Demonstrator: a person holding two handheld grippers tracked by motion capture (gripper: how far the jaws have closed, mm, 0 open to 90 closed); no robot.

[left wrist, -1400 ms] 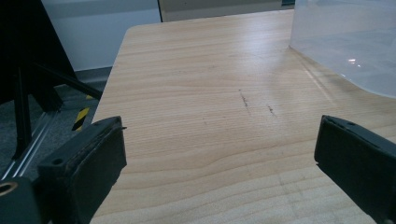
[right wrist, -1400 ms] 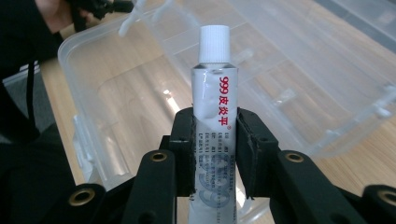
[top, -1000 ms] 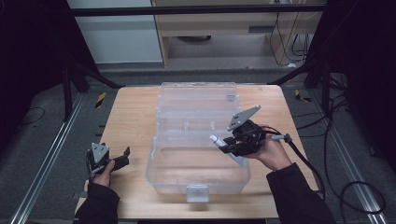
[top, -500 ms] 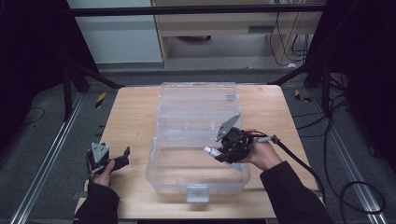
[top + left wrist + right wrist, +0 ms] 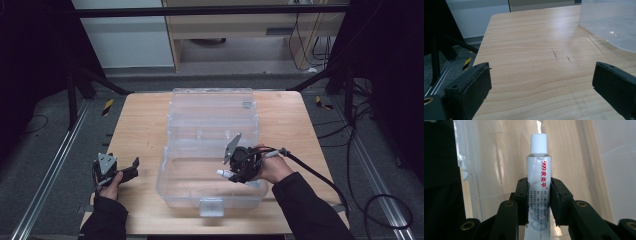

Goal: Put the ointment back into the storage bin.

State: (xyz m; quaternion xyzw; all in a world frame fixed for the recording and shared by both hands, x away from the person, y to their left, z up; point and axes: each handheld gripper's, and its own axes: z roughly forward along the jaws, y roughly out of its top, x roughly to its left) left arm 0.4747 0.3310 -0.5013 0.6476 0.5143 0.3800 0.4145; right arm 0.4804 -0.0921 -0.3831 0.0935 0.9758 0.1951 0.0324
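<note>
High view: a clear plastic storage box stands open in the middle of the wooden counter, its lid folded back toward the far edge and its latch tab facing the person. The right hand-held gripper is held over the right part of the box's near compartment, within its rim as seen from above, with its jaws pointing to the left. Those jaws are clamped on a small white tube, whose capped end sticks out to the left beyond the jaw tips. A cable trails from this gripper across the counter's right side. The left hand-held gripper sits low at the near left corner of the counter, well apart from the box, with its jaws spread and nothing between them.

Left gripper view: the two black pads stand wide apart at the bottom corners, with bare wood grain between them. A corner of the clear box shows at the upper right, well ahead of the jaws.

Right gripper view: the jaws press on both sides of the white tube, gripping it around the middle. Its ribbed white cap points away from the camera, and red printed characters run along its body. Behind it lie the box's clear walls and the counter's wood seen through them.
</note>
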